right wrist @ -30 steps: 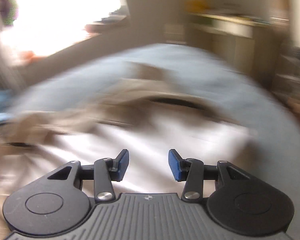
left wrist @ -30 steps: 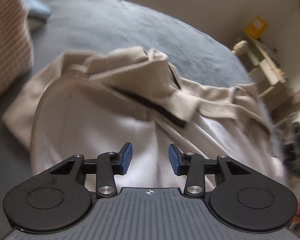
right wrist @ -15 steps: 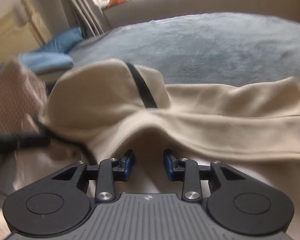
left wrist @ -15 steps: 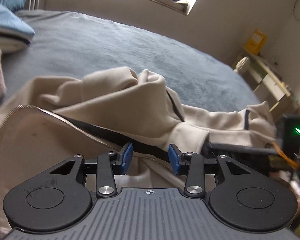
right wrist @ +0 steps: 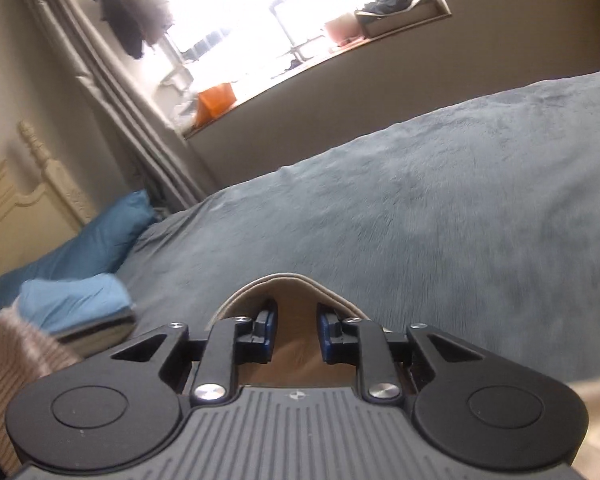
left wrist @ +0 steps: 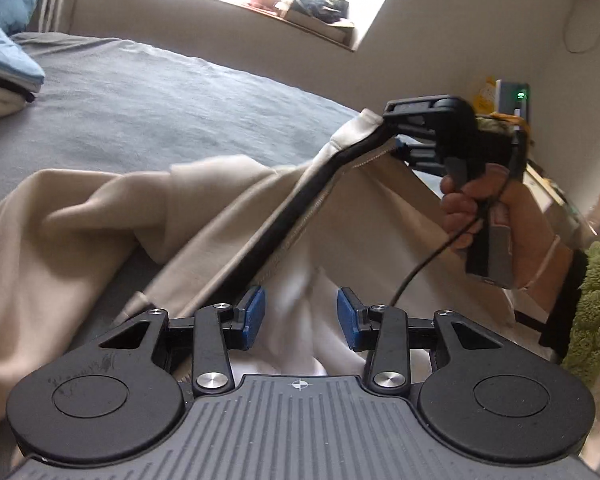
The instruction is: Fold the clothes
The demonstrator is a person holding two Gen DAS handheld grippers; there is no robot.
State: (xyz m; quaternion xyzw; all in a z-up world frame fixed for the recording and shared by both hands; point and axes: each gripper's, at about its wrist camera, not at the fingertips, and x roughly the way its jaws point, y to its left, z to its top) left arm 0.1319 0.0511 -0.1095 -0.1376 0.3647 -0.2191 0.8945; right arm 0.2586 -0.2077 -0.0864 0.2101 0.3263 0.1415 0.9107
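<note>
The grey bed [left wrist: 148, 96] carries a beige jacket [left wrist: 80, 216], crumpled across its near side. The jacket's dark zip edge [left wrist: 300, 216] runs up from the bed to the right claw [left wrist: 392, 140], whose jaws are closing with the fabric corner between them; whether the pads already press is unclear. If the bite is shallow, the corner may slip free on lifting. The left claw [left wrist: 300, 314] hangs part open and empty, just above the jacket's pale lining [left wrist: 300, 300].

Beige jacket [left wrist: 80, 232] on grey bed [left wrist: 160, 100]
</note>
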